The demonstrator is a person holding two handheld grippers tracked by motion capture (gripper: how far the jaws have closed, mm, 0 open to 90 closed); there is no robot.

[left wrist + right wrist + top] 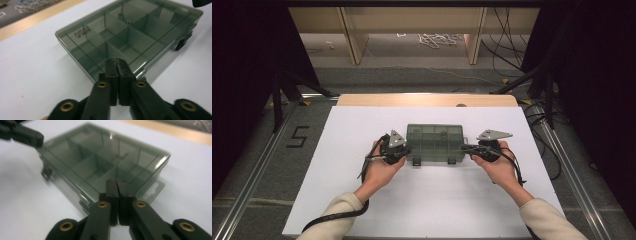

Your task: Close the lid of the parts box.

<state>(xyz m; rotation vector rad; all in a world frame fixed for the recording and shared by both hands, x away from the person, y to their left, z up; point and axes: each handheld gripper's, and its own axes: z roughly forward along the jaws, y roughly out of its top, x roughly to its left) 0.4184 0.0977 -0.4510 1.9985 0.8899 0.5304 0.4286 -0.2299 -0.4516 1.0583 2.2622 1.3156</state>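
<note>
A smoky see-through compartment box (435, 140) lies flat on the white sheet with its lid down; dividers show through the lid. My left gripper (406, 149) is at its front left corner, with the tips (116, 61) over the box (130, 32) edge, jaws together and nothing between them. My right gripper (464, 148) is at the front right corner, its tips (116, 181) likewise pressed together above the box (100, 160) rim. Two dark latches (417, 161) sit on the front wall. The left gripper's tip (25, 135) shows at the far corner in the right gripper view.
The white sheet (362, 200) covers a wooden tabletop (427, 100) whose far edge shows. Metal rails run along both sides. The floor beyond has loose cables (507, 55) and a marked "5" (298, 136). Open sheet lies in front of the box.
</note>
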